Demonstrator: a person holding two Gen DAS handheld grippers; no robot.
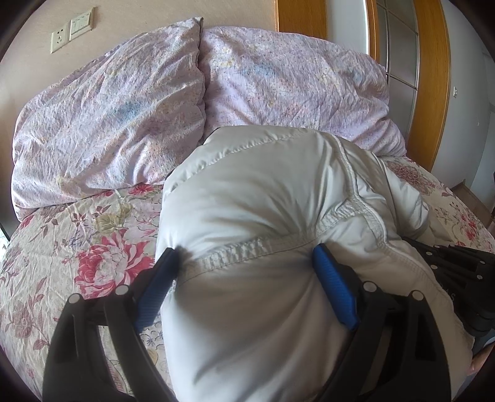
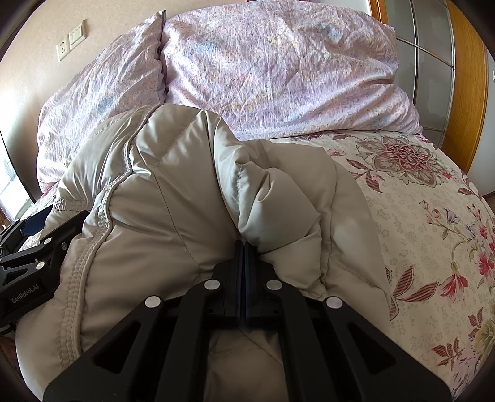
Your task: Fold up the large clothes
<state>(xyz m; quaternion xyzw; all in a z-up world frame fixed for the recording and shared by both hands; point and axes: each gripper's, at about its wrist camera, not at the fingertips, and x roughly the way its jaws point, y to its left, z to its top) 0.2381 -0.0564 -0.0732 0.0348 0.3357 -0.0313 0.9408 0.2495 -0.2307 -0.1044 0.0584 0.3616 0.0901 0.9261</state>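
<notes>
Left wrist view, foreground: black linkage of the left gripper (image 1: 247, 259), its two blue fingers (image 1: 332, 287) spread wide apart.
Left claw state: apart; a bulging panel of the jacket (image 1: 263, 216) fills the gap between the fingers, which press against its sides along a stitched seam (image 1: 256, 247). Nothing is pinched.
Garment position: pale grey padded jacket, bunched in a mound on the floral bedspread (image 1: 102, 256), with its far edge near the two lilac pillows (image 1: 108, 114).
Right edge of this view: part of the right gripper's black frame, beside the jacket.
Background: wall sockets (image 1: 71, 29) at upper left, wooden frame (image 1: 433, 77) at upper right.

Right wrist view, foreground: right gripper (image 2: 244, 244), its fingers drawn together.
Right claw state: clamped on a fold of the jacket (image 2: 185, 185); fabric puckers and radiates from the closed tips.
Garment position: heaped ahead of the fingers and to their left, resting on the bedspread (image 2: 417, 216), with pillows (image 2: 278, 68) behind.
Left edge of this view: frame of the left gripper against the jacket's seamed edge.

Handling, judged: light, soft and compressible filling; the smooth, slightly shiny shell is likely to slip from a shallow pinch. The puffed panels will probably spring back and resist a flat crease.
Where to hold, judged: the ribbed stitched seams and hem edges, where layers are thin and firm, rather than the middle of a padded panel.
</notes>
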